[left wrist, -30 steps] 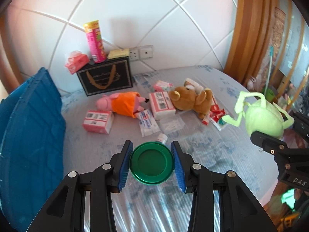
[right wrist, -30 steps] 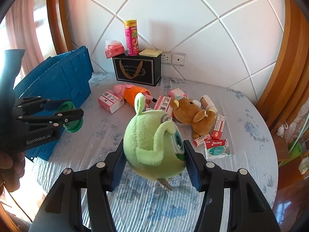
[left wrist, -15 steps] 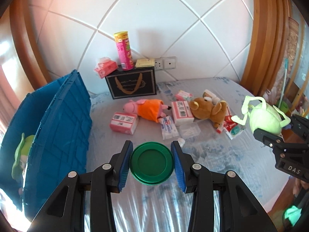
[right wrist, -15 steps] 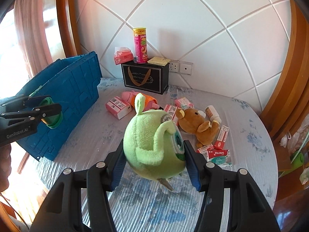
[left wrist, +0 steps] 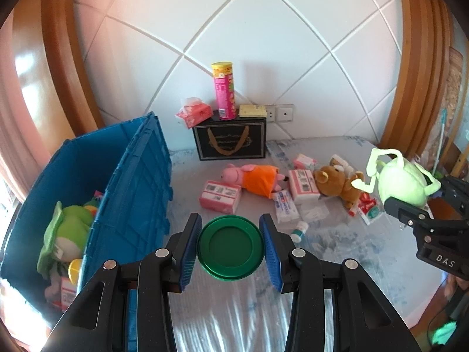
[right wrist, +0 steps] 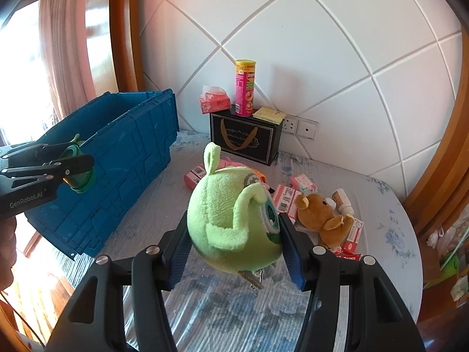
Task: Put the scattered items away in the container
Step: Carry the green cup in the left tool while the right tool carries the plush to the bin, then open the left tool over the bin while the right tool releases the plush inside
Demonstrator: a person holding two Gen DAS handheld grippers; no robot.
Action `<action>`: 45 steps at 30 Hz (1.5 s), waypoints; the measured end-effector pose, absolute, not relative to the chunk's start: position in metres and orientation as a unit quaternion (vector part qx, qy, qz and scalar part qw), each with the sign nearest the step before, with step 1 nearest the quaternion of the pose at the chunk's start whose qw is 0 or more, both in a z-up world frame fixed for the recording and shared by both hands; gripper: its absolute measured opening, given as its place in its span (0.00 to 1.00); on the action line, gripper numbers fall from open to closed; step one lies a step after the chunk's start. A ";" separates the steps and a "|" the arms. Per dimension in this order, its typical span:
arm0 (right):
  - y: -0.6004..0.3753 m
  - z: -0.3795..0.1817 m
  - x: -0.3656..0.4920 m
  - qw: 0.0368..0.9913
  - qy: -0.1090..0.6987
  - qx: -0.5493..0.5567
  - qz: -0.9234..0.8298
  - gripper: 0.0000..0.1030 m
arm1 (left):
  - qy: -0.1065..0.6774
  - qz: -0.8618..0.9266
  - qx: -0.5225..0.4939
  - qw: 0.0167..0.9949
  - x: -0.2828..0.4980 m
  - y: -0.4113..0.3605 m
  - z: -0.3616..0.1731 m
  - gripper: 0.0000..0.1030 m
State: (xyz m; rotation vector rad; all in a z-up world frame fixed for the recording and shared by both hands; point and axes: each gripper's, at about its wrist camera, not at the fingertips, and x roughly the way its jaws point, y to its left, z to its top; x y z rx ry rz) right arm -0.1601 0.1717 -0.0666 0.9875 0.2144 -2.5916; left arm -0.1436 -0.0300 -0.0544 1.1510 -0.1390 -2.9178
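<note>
My left gripper (left wrist: 230, 249) is shut on a round green cup (left wrist: 230, 248), held above the table right of the blue crate (left wrist: 137, 176). It also shows in the right wrist view (right wrist: 76, 173) in front of the crate (right wrist: 123, 152). My right gripper (right wrist: 233, 243) is shut on a light green one-eyed plush (right wrist: 231, 217), held above the table; the plush shows at the right in the left wrist view (left wrist: 401, 182). A green plush (left wrist: 64, 234) and small items lie inside the crate.
On the table lie a pink pig plush (left wrist: 252, 177), a brown bear plush (left wrist: 337, 183), several pink and red boxes (left wrist: 219, 196) and a small bottle (left wrist: 300, 230). A black box (left wrist: 231, 139) at the wall carries a pink can (left wrist: 224, 94).
My left gripper has risen and swung left with the cup, so the crate's inside now shows. My right gripper has risen a little with the plush.
</note>
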 end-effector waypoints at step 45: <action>-0.235 -0.039 -0.163 0.364 0.151 0.288 -0.873 0.59 | 0.054 -0.919 0.355 0.162 -0.102 -0.396 -0.059 0.41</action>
